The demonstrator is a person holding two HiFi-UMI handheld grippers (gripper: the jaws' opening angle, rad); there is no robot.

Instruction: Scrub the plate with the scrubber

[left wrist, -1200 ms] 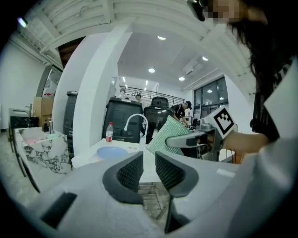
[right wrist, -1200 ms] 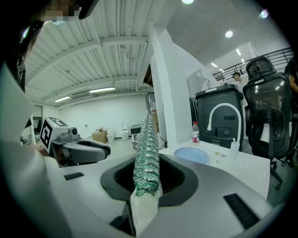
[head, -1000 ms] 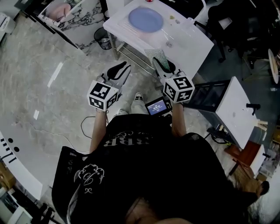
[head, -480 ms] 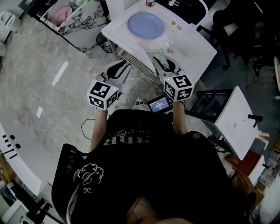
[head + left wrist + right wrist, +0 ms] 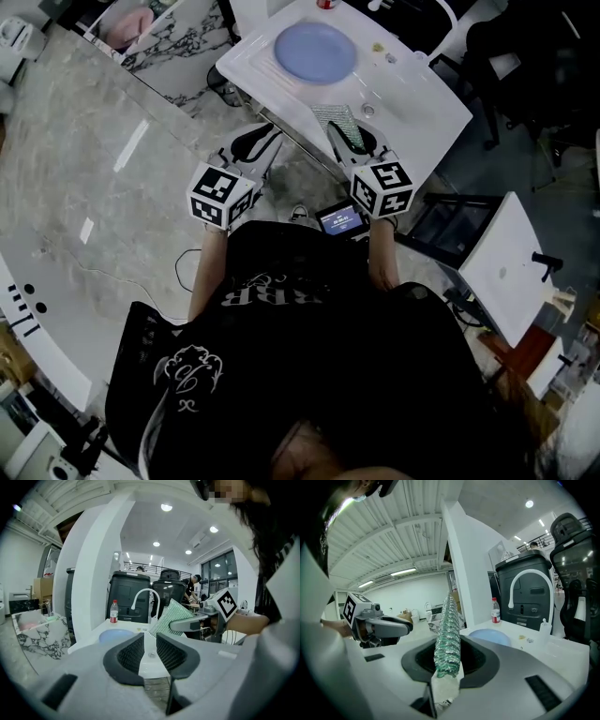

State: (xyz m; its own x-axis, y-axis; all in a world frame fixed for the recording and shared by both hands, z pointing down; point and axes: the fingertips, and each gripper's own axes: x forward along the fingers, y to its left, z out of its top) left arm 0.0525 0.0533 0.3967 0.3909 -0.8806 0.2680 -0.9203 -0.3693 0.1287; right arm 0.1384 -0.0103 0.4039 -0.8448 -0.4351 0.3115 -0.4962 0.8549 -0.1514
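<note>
A round blue plate (image 5: 317, 52) lies on the white sink table (image 5: 417, 98); it also shows in the left gripper view (image 5: 115, 635) and the right gripper view (image 5: 490, 636). My right gripper (image 5: 340, 131) is shut on a green mesh scrubber (image 5: 447, 634), held upright at the table's near edge. The scrubber (image 5: 171, 616) stands to the right in the left gripper view. My left gripper (image 5: 265, 136) hovers just short of the table edge, left of the right one. Its jaws (image 5: 149, 644) stand a little apart with nothing between them. Both grippers are well short of the plate.
A curved white tap (image 5: 143, 595) and a red-capped bottle (image 5: 113, 611) stand behind the plate. A small bin (image 5: 218, 89) sits under the table's left side. A white side table (image 5: 502, 262) is at the right, and a small screen device (image 5: 339, 220) is near my body.
Both grippers have moved forward toward the sink table, and the table with the plate now sits closer to them. The scrubber stays clamped in the right gripper.
</note>
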